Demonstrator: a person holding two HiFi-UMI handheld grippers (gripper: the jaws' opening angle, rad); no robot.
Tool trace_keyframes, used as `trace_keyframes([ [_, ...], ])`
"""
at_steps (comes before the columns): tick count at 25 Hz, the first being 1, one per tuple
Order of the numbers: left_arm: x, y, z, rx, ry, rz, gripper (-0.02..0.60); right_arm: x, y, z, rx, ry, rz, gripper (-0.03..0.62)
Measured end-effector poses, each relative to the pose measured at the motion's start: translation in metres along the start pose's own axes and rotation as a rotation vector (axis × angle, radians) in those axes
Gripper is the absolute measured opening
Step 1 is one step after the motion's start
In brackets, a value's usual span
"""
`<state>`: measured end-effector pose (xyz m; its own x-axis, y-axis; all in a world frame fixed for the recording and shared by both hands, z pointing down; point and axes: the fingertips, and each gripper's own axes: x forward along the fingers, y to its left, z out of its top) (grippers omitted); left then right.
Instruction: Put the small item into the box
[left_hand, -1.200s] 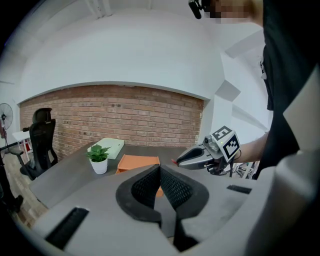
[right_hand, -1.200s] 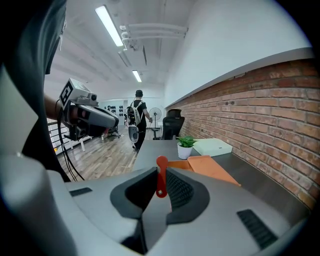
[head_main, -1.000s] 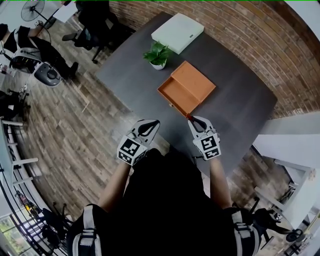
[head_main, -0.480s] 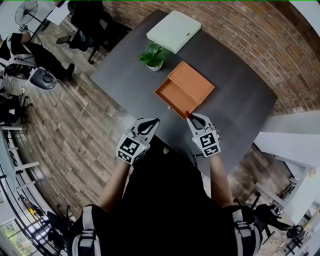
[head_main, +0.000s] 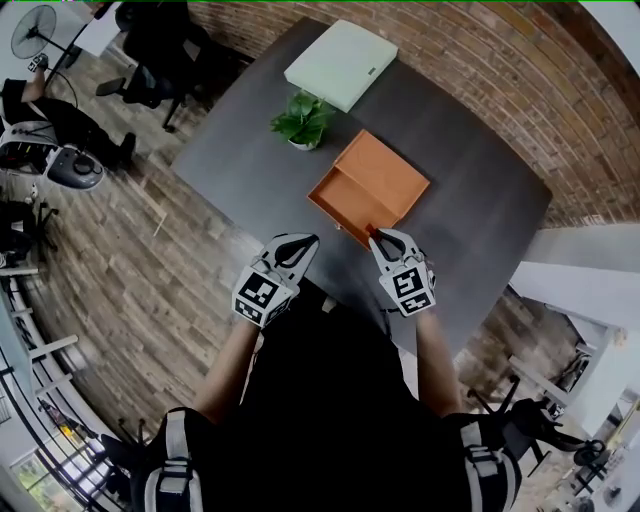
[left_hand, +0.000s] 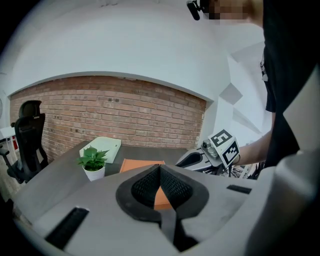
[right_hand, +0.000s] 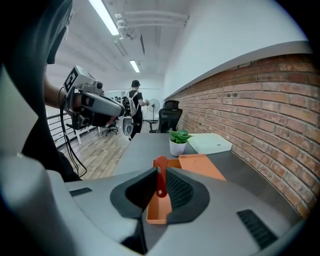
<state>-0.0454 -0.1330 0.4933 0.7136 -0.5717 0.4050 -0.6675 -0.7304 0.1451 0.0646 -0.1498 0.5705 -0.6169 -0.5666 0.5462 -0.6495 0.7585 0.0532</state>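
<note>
The right claw (head_main: 377, 236) was closed partway on a small red item (right_hand: 161, 180). Its two pads pressed the piece from either side and held it upright, with the rounded top sticking out above the tips. In the head view the item showed only as a red speck (head_main: 374, 233) at the claw's tip. It hung in the air at the end of the orange box (head_main: 350, 193) closest to the person and was not yet inside.

The box lay open near the middle of the dark grey surface (head_main: 470, 200), somewhat toward the person's edge. Its shallow tray (right_hand: 159, 210) was the part under the claw. Its flat lid (right_hand: 200, 165) lay beside the tray, on the side toward the brick wall (head_main: 480, 70).

The left claw (head_main: 312, 243) hung over the edge closest to the person, well apart from the box and level with the right one. In its own view the tips (left_hand: 160, 167) met with nothing between them, and only the orange of the box showed behind the pads.

A small potted plant (head_main: 300, 122) stood just beyond the box, toward the surface's far left edge. A flat white case (head_main: 340, 63) lay at the far corner, next to the wall. Neither touched the box.
</note>
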Motion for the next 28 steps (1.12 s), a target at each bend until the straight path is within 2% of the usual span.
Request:
trace_keyframes([
  [10, 0.012, 0.032, -0.001, 0.002, 0.024, -0.051, 0.023, 0.041, -0.007, -0.007, 0.016, 0.057, -0.006, 0.066],
  [17, 0.019, 0.05, -0.002, -0.012, 0.036, -0.061, 0.023, 0.072, -0.014, -0.028, 0.052, 0.119, 0.014, 0.066],
  [28, 0.024, 0.075, -0.018, -0.048, 0.071, -0.06, 0.023, 0.112, -0.022, -0.044, 0.047, 0.188, 0.046, 0.066],
])
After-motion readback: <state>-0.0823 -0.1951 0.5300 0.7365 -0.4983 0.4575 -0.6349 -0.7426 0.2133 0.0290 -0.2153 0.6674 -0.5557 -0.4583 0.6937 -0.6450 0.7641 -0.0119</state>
